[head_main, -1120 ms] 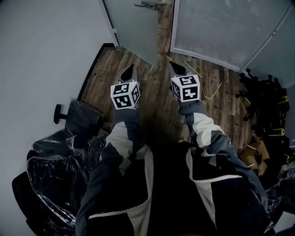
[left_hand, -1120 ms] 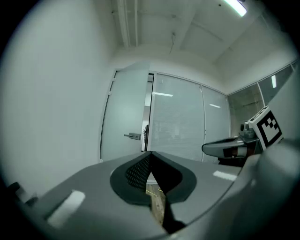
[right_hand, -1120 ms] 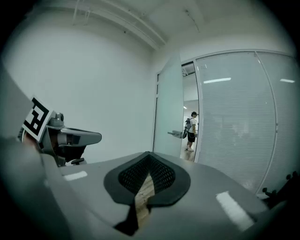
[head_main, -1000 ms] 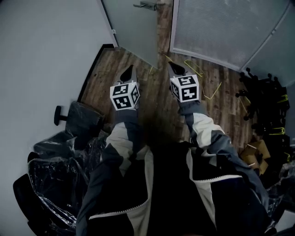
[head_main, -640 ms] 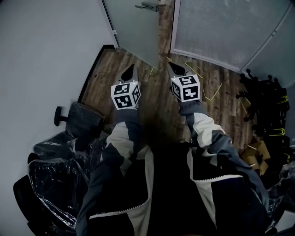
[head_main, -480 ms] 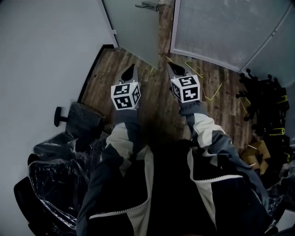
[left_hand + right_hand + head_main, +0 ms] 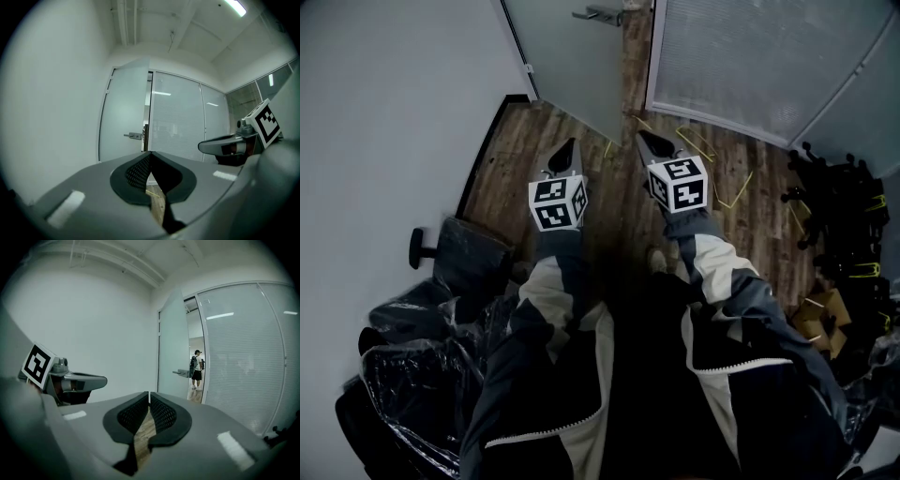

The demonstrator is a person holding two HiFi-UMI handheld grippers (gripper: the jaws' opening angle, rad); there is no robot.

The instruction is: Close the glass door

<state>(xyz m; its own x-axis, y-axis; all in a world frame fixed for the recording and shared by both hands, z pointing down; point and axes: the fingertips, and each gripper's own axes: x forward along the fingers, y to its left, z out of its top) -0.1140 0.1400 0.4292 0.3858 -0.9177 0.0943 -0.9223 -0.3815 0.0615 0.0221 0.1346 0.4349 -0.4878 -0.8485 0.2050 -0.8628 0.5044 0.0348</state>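
Note:
The frosted glass door (image 7: 572,66) stands ajar ahead, its metal handle (image 7: 598,13) at the top edge of the head view. The same door (image 7: 124,126) and handle (image 7: 133,136) face the left gripper view. In the right gripper view the door (image 7: 172,352) shows edge-on beside the open gap. My left gripper (image 7: 565,150) points level at the door, well short of it, and its tips (image 7: 150,152) meet on nothing. My right gripper (image 7: 649,141) is held beside it. The right gripper's jaws (image 7: 149,393) are opening, a thin slit between them, nothing in it.
A frosted glass wall panel (image 7: 750,56) stands right of the doorway. A person (image 7: 197,369) is beyond the gap. Plastic-wrapped chairs (image 7: 441,319) crowd the left; dark chair bases (image 7: 839,206) and cardboard (image 7: 820,314) the right. Yellow strips (image 7: 712,159) lie on the wood floor.
Both grippers have moved a little forward towards the door, side by side. The door itself has not moved.

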